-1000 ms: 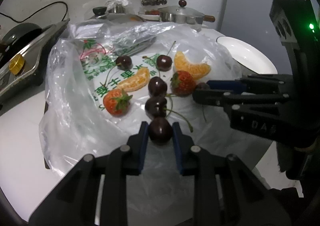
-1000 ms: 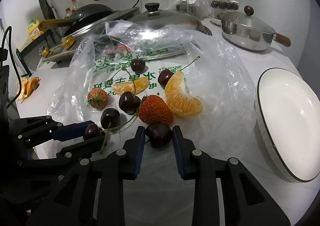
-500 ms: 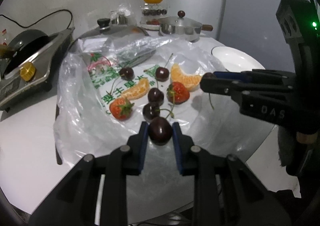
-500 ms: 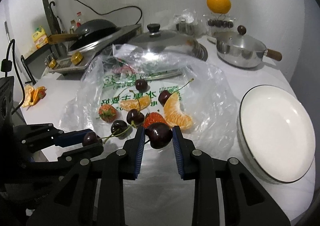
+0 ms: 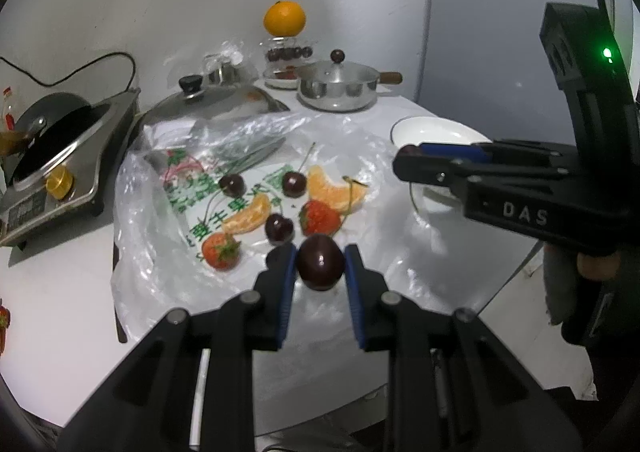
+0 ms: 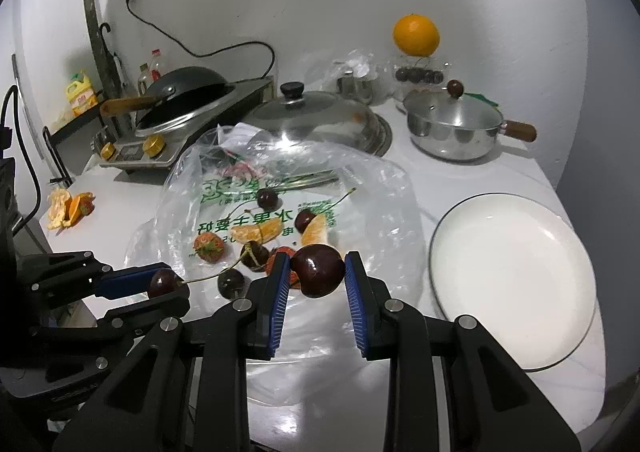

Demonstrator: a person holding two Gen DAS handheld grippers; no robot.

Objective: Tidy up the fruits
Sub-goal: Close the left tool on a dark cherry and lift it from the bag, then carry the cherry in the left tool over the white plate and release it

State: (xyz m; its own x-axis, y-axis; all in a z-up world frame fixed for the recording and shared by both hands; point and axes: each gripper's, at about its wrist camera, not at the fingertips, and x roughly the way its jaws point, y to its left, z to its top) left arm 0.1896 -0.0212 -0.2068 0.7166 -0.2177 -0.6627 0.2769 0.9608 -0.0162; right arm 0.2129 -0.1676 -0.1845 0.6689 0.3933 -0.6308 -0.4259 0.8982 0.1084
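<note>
My left gripper [image 5: 320, 267] is shut on a dark cherry [image 5: 320, 266], held above the near edge of a clear plastic bag [image 5: 168, 252]. My right gripper [image 6: 313, 272] is shut on another dark cherry [image 6: 318, 270], raised over the bag [image 6: 376, 196] left of the white plate [image 6: 516, 276]. On the bag lie loose cherries [image 5: 279, 228], two strawberries [image 5: 220, 251] and two orange segments [image 5: 335, 190]. The left gripper with its cherry also shows in the right wrist view [image 6: 162, 283]; the right gripper shows in the left wrist view [image 5: 404, 162].
A lidded steel pan [image 6: 454, 128], a big pot lid [image 6: 316, 120], a stove with a wok [image 6: 176, 96] and a whole orange on a jar [image 6: 416, 35] stand at the back. Orange peel [image 6: 66, 206] lies at the left. The table edge is near.
Both grippers have lifted their cherries up off the bag and pulled back from it; the fruit on the bag now looks smaller and farther away.
</note>
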